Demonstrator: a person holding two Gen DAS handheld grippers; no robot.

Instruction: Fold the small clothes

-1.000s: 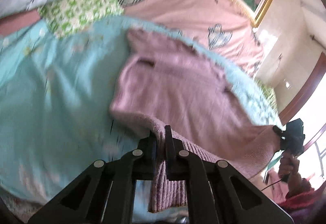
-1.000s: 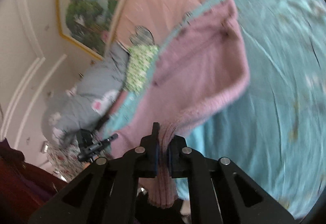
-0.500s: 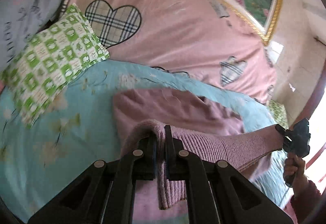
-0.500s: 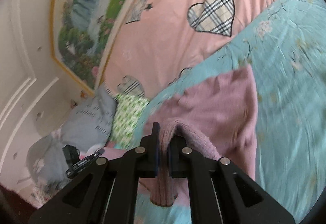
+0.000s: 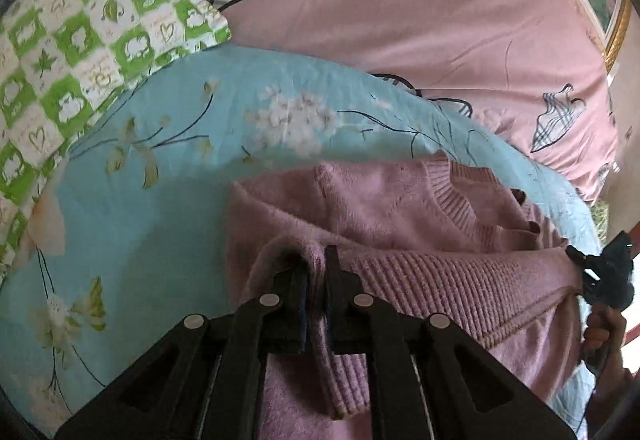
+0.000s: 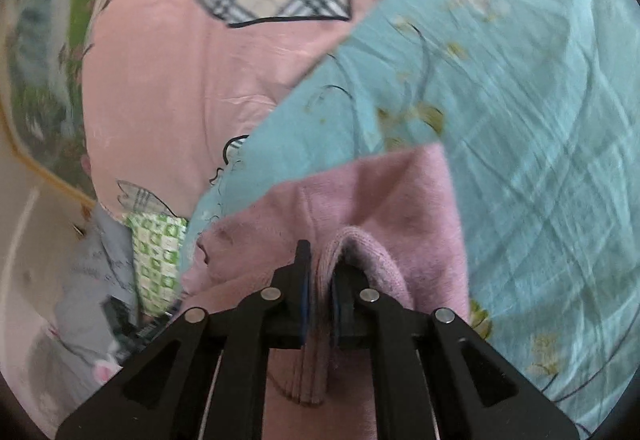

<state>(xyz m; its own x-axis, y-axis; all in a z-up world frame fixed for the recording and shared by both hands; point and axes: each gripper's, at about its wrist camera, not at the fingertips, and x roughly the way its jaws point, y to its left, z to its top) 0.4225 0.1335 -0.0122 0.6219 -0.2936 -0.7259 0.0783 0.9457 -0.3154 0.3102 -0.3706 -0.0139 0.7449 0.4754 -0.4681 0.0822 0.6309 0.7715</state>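
Blue floral sheet (image 5: 168, 208), both grippers pinching pink sweater (image 5: 400, 208) hem

A home bedroom is showing here: a bed (image 5: 168, 176) is lying under a light blue floral cover, a pink quilt (image 5: 440, 8) with plaid hearts is bunching at its far edge, a green checked pillow (image 5: 80, 40) is sitting at its corner, and a gilt-framed painting (image 6: 36, 80) is hanging behind.
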